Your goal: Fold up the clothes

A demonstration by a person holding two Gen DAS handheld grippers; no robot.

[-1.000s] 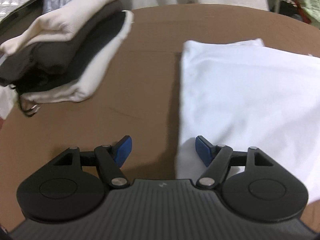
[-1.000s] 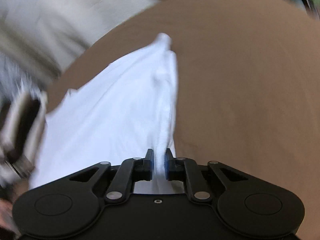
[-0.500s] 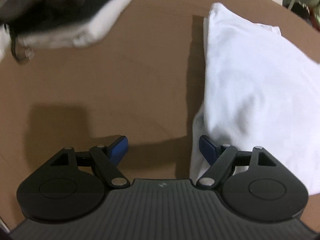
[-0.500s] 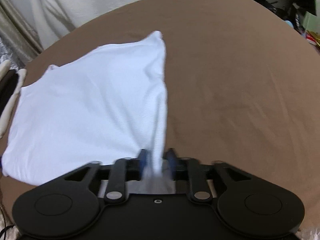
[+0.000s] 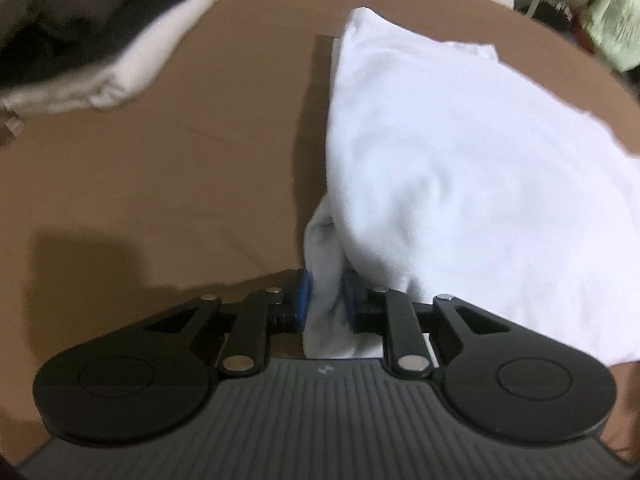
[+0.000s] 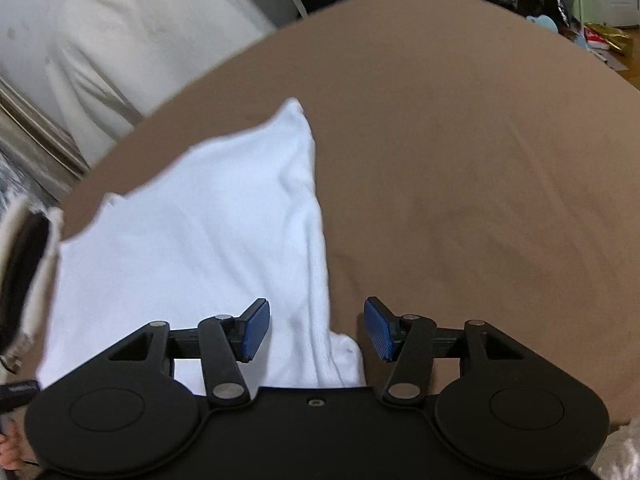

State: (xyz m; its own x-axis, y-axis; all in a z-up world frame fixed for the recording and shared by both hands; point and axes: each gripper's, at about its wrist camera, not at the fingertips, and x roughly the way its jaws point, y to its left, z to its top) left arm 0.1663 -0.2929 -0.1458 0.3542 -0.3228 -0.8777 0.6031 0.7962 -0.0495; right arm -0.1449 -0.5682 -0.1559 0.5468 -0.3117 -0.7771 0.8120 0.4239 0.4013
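Left tool (image 5: 325, 300): jaws closing, blue pads already pinching a bunched corner of the white garment (image 5: 460, 184); cloth fills the narrow gap and gathers into a rope between the pads. Right tool (image 6: 316, 330): jaws opening, pads standing clear of the cloth, with the garment's near corner (image 6: 340, 356) lying loose between them, not gripped.

Garment lies flat on the brown desk (image 5: 180, 168), spreading ahead and to the right of the left tool; from the right tool it runs ahead and to the left, its long edge directly in line with the gap.

Handling, judged: thin, soft knit, light, no stiffness. It drapes and wrinkles at any pull, so one held corner will drag the rest unevenly. It looks to be in several layers; a shallow pinch may catch only the top one. Best holds: the two near corners, pinched deep enough to take all layers.

Edges and room: ahead-left of the left tool sits a stack of folded clothes (image 5: 92, 40), well apart from the white garment, with bare desk between them. To the right of the right tool the desk is open as far as its rim. Far rim lies beyond the garment's far corner (image 6: 294, 110); room to fold forward seems adequate.
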